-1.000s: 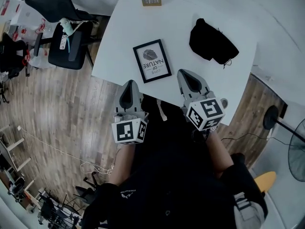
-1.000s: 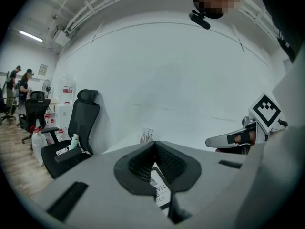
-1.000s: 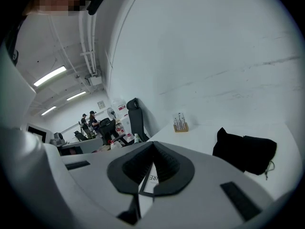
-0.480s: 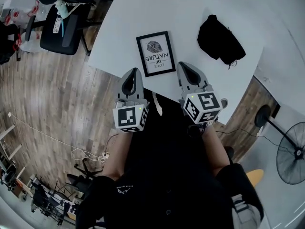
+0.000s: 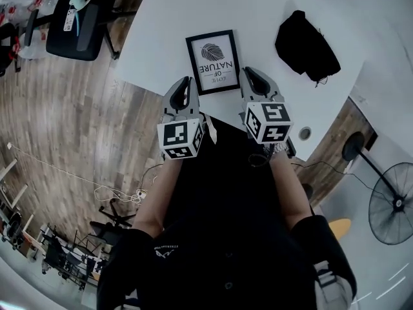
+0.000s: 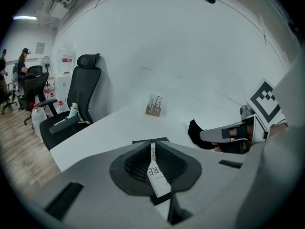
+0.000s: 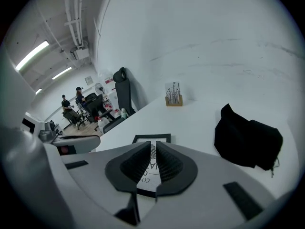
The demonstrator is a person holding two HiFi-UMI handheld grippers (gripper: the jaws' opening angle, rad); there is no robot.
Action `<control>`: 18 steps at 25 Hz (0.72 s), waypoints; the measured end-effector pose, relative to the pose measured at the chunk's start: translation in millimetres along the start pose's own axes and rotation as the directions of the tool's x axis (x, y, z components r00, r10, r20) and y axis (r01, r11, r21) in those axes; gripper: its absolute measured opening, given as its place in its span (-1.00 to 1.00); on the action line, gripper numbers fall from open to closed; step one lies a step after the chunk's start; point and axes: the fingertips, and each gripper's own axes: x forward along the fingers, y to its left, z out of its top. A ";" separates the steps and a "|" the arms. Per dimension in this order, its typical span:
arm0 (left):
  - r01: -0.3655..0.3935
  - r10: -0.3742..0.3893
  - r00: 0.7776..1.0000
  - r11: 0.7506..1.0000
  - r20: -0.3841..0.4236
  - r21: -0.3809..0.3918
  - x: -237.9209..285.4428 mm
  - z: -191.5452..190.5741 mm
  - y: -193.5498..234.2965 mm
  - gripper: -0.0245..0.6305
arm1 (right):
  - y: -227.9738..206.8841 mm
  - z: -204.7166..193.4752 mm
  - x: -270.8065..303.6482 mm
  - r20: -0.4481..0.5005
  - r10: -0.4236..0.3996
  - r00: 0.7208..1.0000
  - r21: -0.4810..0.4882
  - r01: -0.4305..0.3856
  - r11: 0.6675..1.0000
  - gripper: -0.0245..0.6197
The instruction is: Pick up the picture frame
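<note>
The picture frame (image 5: 213,61), black-edged with a white print, lies flat on the white table (image 5: 271,5) near its front edge. My left gripper (image 5: 185,84) hangs just off the frame's near left corner, jaws shut on nothing; in the left gripper view (image 6: 152,145) the frame (image 6: 143,140) lies right beyond its tips. My right gripper (image 5: 249,75) is beside the near right corner. Its jaws (image 7: 153,148) have just been opening and stand a narrow gap apart with nothing between them, and the frame (image 7: 143,138) shows beyond.
A crumpled black cloth (image 5: 306,46) lies on the table right of the frame. A small wooden holder (image 7: 173,99) stands at the far side. An office chair (image 5: 77,24) sits left of the table, a fan (image 5: 390,208) on the floor at right.
Both grippers have come forward and down, from over the table's near edge to either side of the frame's near corners. The frame and cloth have not moved on the table.
</note>
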 end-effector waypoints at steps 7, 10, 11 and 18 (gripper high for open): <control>-0.038 0.027 0.990 0.996 -0.139 -0.081 37.1 -34.2 21.7 -0.72 | -14.3 -33.7 36.0 -0.133 -0.006 0.991 -0.001 0.006 1.000 -0.67; -0.034 0.016 0.981 0.995 -0.192 -0.092 49.5 -50.1 23.4 -0.58 | -20.0 -44.9 48.8 -0.184 -0.007 0.983 0.007 0.009 1.000 -0.60; -0.033 0.013 0.978 0.995 -0.210 -0.093 53.2 -55.8 23.2 -0.57 | -22.0 -47.9 53.5 -0.197 -0.010 0.980 0.008 0.012 1.000 -0.59; -0.077 0.042 0.950 0.992 -0.309 -0.104 74.3 -87.4 23.2 -0.57 | -34.5 -67.5 80.2 -0.275 -0.028 0.961 -0.006 0.027 1.000 -0.59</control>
